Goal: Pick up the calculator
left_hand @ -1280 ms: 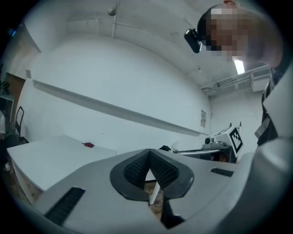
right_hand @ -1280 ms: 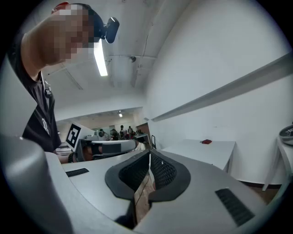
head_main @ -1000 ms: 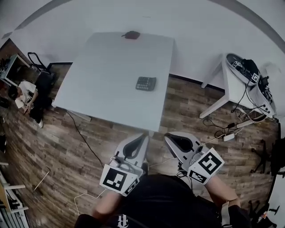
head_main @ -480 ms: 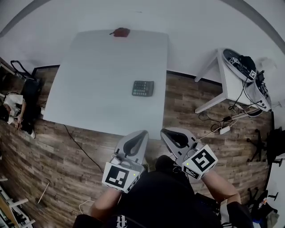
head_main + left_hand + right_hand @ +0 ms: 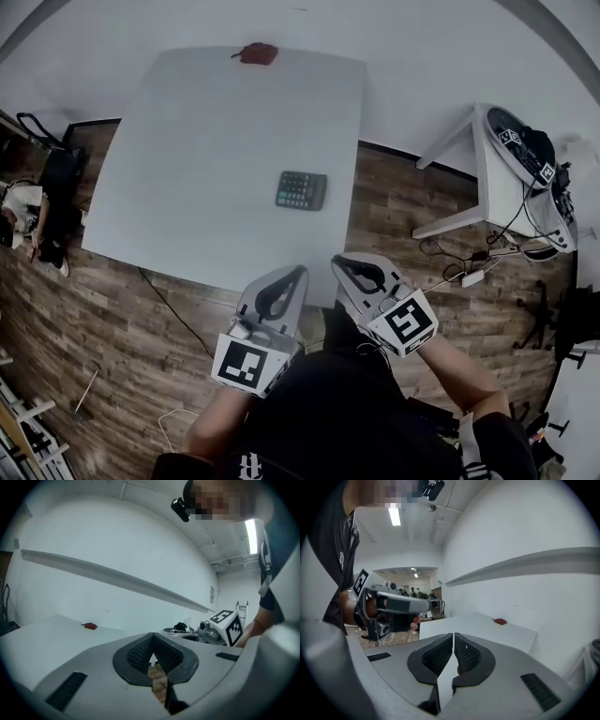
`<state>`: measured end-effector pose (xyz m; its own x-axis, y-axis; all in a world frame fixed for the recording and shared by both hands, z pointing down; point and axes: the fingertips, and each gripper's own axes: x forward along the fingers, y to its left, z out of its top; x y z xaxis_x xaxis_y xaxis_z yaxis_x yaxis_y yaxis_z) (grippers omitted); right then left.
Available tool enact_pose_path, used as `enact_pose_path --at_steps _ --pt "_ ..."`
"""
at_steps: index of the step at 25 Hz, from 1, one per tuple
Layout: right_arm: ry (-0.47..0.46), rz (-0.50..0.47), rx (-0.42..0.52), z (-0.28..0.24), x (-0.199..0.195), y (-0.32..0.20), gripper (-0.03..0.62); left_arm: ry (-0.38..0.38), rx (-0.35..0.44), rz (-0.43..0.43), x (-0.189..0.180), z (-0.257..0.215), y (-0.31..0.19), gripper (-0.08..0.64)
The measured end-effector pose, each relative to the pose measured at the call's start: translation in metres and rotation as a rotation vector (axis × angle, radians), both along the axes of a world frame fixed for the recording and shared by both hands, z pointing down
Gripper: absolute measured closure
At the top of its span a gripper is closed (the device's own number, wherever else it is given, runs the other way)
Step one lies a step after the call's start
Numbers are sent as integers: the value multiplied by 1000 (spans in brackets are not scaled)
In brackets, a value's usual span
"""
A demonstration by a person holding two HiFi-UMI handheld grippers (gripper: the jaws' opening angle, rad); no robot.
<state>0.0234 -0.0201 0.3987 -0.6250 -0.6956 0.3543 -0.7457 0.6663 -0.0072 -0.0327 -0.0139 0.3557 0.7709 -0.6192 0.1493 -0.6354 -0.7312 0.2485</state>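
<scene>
Both the left tool (image 5: 298, 271) and the right tool (image 5: 339, 263) hang clenched, empty, by the desk's (image 5: 187, 141) edge. The calculator (image 5: 301, 190) lies on that desk.

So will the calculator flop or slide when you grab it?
Probably stiff: the calculator looks like a flat, hard slab. It lies flat on the smooth white table, so a nudge may slide it. It looks too flat to roll or tip.

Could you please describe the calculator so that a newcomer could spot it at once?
Find the large white table. The calculator lies flat near its right edge. It is dark with keys, unlike the small red object at the far edge.
</scene>
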Motion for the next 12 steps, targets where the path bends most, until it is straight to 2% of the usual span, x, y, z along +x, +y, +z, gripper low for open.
enact_pose_path --at_steps 5,8,12 --pt "202 -113 34 60 28 -42 575 -6 -32 -49 17 8 -30 554" --pt "373 -217 123 99 40 -68 575 -21 -77 -87 24 18 -45 554" --pt "626 -375 294 150 52 -98 571 -34 -126 -127 32 30 -61 555"
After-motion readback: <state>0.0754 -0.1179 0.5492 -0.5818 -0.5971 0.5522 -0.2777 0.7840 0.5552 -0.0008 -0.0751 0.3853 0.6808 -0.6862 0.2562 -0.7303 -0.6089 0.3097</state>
